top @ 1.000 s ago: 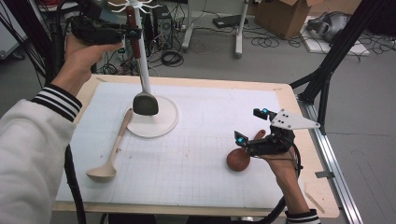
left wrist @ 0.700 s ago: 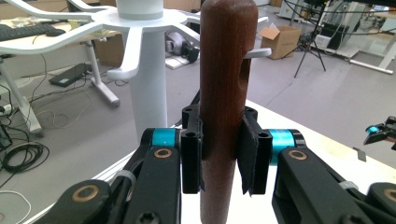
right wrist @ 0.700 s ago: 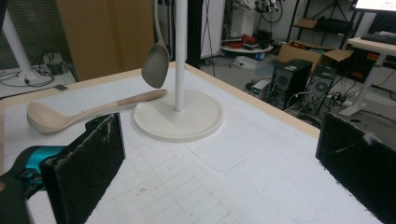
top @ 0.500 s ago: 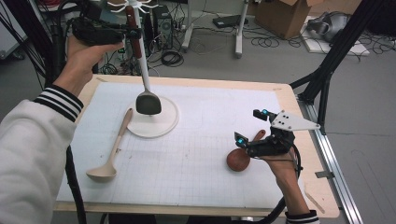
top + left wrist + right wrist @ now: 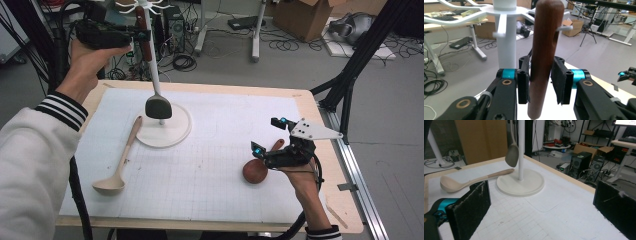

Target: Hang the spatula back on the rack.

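Observation:
A white hanging rack (image 5: pixel 155 80) stands on a round base (image 5: pixel 177 135) at the back left of the mat. A utensil with a dark wooden handle (image 5: pixel 545 50) and a grey head (image 5: pixel 158 107) hangs from one of its hooks. My left gripper (image 5: pixel 540 75) is held high at the handle (image 5: pixel 144 35). Its jaws have just been opening, and the handle stands between the pads with a slight gap. My right gripper (image 5: pixel 268 135) rests open at the right, above a dark brown wooden spoon (image 5: pixel 255 171). Nothing is between its pads (image 5: pixel 471 207).
A pale wooden ladle (image 5: pixel 120 160) lies on the white gridded mat (image 5: pixel 210 175), left of the rack base; it is also in the right gripper view (image 5: pixel 461 182). The wooden table edge (image 5: pixel 310 115) runs along the right. Cables, boxes and stands crowd the floor behind.

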Tool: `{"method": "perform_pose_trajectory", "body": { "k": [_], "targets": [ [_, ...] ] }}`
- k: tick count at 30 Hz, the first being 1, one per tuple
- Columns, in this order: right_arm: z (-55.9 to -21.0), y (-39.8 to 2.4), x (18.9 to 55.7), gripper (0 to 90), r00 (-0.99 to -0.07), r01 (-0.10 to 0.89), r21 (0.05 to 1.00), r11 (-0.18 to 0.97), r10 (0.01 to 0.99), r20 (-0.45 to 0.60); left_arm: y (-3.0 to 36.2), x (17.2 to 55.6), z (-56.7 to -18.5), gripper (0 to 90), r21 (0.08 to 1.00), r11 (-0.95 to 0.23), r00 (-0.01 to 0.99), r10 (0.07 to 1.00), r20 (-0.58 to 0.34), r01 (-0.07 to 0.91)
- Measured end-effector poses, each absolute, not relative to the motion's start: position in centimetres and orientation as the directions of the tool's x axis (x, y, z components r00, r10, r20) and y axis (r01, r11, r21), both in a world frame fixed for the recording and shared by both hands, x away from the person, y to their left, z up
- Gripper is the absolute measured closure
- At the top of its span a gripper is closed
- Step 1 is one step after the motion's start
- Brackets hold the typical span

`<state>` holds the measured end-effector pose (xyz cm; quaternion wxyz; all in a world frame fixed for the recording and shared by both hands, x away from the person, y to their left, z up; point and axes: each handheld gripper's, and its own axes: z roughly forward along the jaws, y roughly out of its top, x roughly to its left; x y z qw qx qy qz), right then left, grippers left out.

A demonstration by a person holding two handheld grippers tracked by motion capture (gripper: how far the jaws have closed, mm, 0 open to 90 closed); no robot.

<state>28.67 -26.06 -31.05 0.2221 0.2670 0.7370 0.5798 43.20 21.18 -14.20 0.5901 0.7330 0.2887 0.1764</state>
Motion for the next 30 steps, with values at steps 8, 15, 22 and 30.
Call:
{"method": "perform_pose_trajectory", "body": {
  "k": [8,15,22,30],
  "targets": [
    [-31.1,-25.9,28.8,0.5,-0.760,0.135,0.973,0.185,0.649,-0.018,22.1,42.7,-14.8,58.2,0.979,-0.126,0.781,0.623,-0.045,0.158],
    [-31.5,-25.6,29.0,0.5,-0.760,0.141,0.972,0.187,0.649,-0.015,23.4,41.9,-15.3,49.2,0.982,-0.148,0.796,0.605,-0.002,0.115],
    [-31.7,-25.3,29.2,0.5,-0.763,0.138,0.971,0.198,0.646,-0.023,24.5,40.8,-15.8,30.7,0.976,-0.183,0.773,0.634,0.027,0.116],
    [-31.8,-25.2,29.4,0.5,-0.756,0.141,0.966,0.215,0.653,-0.035,25.8,39.5,-17.3,7.3,0.970,-0.238,0.820,0.563,0.100,0.046]
  ]
}}
